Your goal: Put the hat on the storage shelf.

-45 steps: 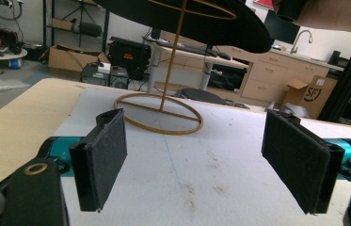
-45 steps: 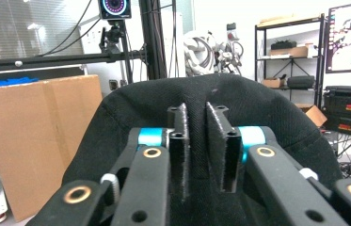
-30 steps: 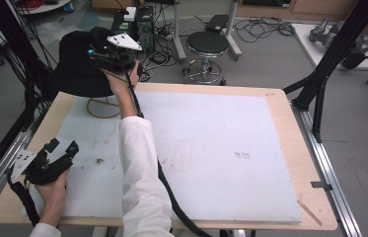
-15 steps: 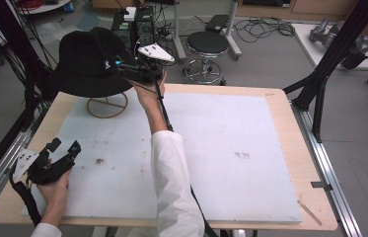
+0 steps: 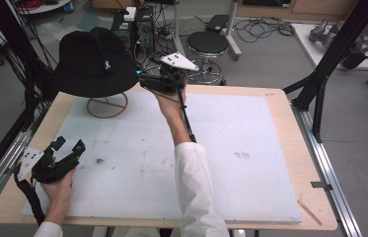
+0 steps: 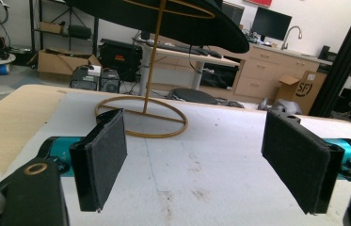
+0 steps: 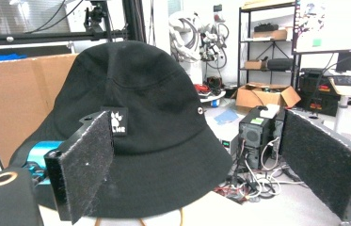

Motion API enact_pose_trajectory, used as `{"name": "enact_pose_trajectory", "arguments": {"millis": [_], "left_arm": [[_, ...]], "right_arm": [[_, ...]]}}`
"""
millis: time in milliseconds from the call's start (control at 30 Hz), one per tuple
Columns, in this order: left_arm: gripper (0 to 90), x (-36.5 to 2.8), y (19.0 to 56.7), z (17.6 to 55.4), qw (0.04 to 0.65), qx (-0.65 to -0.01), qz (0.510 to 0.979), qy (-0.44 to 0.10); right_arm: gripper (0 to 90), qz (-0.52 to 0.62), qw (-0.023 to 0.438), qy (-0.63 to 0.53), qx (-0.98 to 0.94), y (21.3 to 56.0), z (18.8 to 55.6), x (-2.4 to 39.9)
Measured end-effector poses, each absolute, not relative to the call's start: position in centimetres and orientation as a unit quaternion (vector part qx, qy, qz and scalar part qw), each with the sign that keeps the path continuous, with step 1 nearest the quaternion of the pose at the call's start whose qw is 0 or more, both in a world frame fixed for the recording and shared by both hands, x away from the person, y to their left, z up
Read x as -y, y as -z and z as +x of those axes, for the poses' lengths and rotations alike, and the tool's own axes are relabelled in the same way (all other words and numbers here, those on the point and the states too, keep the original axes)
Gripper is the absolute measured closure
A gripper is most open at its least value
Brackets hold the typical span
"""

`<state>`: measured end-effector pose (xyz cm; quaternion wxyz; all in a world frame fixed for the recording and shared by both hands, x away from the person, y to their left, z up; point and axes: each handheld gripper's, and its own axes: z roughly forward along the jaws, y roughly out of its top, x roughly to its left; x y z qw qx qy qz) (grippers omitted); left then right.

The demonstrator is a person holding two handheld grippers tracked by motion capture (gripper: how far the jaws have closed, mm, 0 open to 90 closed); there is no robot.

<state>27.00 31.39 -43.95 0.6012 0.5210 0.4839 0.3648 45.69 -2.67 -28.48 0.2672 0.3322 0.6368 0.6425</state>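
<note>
Forearm outstretched, the right gripper (image 5: 144, 80) hovered with jaws spread, just beside the brim of the black hat (image 5: 93, 63) perched on its gold wire stand (image 5: 106, 105) near the table's far-left edge. Near the front-left corner, the left gripper (image 5: 68, 148) rested, jaws apart and empty, bare white mat (image 5: 240, 148) between them.

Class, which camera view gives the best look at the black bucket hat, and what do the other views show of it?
The right gripper view: the black bucket hat faces the camera, showing crown, brim, eyelet and label. The high view shows the whole hat from above on its gold wire stand. The left gripper view catches the brim's underside.
</note>
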Motion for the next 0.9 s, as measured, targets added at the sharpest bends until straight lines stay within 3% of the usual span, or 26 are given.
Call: {"name": "enact_pose_trajectory", "arguments": {"millis": [500, 900], "left_arm": [[22.9, -31.1, 44.1, 27.3, 0.602, -0.484, 0.527, -0.355], [22.9, -31.1, 44.0, 27.1, 0.6, -0.483, 0.529, -0.356]], "right_arm": [[14.0, 0.342, 0.276, -0.639, -0.632, 27.8, 42.6, 8.7], [11.6, 0.346, 0.295, -0.621, -0.639, 27.9, 39.8, 13.2]]}}
